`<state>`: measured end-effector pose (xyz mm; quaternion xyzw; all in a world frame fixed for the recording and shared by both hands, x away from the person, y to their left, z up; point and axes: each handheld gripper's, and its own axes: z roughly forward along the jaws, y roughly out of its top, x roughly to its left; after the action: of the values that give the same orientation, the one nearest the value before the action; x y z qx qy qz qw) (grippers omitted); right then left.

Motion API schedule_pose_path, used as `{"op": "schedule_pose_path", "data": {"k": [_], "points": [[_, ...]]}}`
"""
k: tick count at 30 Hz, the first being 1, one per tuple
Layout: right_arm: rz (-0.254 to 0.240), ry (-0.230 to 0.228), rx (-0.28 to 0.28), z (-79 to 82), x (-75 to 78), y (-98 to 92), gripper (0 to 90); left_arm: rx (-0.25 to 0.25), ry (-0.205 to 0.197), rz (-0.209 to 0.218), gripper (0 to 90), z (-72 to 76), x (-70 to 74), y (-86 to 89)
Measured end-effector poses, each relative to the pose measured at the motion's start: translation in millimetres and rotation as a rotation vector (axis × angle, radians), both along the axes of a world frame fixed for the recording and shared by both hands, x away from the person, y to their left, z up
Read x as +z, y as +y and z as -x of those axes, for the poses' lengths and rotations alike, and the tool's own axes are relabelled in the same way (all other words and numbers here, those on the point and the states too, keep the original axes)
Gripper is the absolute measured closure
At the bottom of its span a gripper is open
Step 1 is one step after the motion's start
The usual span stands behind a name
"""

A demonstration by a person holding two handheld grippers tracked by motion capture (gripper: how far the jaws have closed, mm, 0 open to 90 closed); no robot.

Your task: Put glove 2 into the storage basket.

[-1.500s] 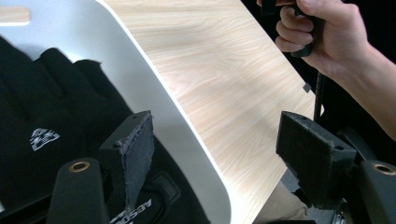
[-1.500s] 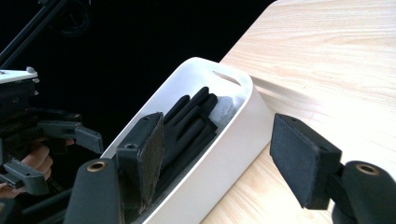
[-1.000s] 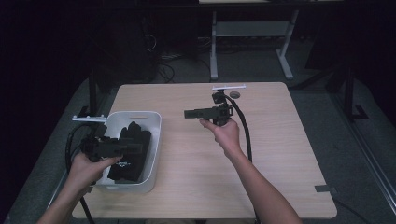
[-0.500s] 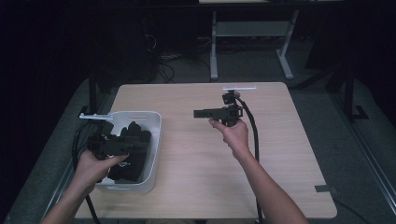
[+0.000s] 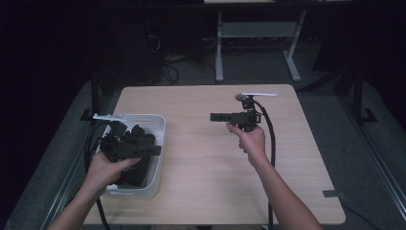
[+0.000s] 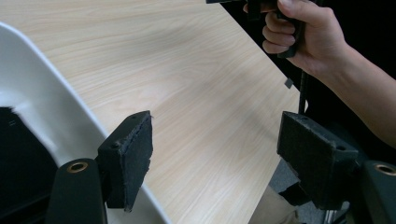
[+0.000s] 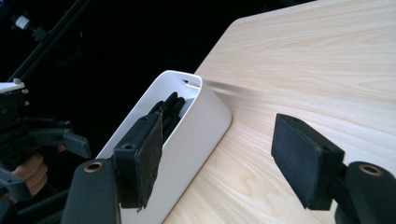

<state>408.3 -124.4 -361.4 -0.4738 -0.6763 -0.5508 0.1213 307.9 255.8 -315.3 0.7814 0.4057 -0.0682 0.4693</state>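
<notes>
Pale wood-grain table [image 5: 206, 163]: rectangular top, seen from above in the high view, dark floor and metal stands behind it.

White plastic bin [image 5: 155, 143]: stands at the table's left edge, near the person's left side. Rounded corners, a slot handle in its end wall as seen in the right gripper view [image 7: 189, 85]. Its curved white wall also runs along the left side of the left gripper view [image 6: 56, 116].

Black items [image 5: 136, 167]: dark pieces packed inside the bin; in the right gripper view their tops [image 7: 170, 109] reach up to the rim. What they are cannot be told.

Left gripper [image 5: 155, 151]: held in the left hand [image 5: 103, 170] over the bin, lying level, jaws pointing right across the table. In the left gripper view the two black padded jaws stand wide apart with nothing between them; one pad [image 6: 128, 158] lines up over the bin's wall, the other beyond the table's edge.

Right gripper [image 5: 213, 116]: held in the right hand [image 5: 249, 141] above the middle of the table, well apart from the bin, lying level, jaws pointing left toward the bin. A black cable [image 5: 272, 139] trails from it along the forearm. In the right gripper view the pads [image 7: 301, 161] stand wide apart, holding nothing, with bin and bare tabletop in the gap.
</notes>
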Motion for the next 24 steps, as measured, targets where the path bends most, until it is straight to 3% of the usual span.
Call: {"op": "schedule_pose_path", "data": {"k": [7,24], "points": [[0.005,0.004,-0.020,3.6,-7.2,-15.0,33.3,-0.028,0.009,-0.001,25.8,-0.5,-5.8,-17.9],[-0.002,0.010,-0.069,11.5,-15.4,-50.7,33.0,-0.060,0.017,-0.011,24.4,-5.1,-12.2,-42.8]]}}
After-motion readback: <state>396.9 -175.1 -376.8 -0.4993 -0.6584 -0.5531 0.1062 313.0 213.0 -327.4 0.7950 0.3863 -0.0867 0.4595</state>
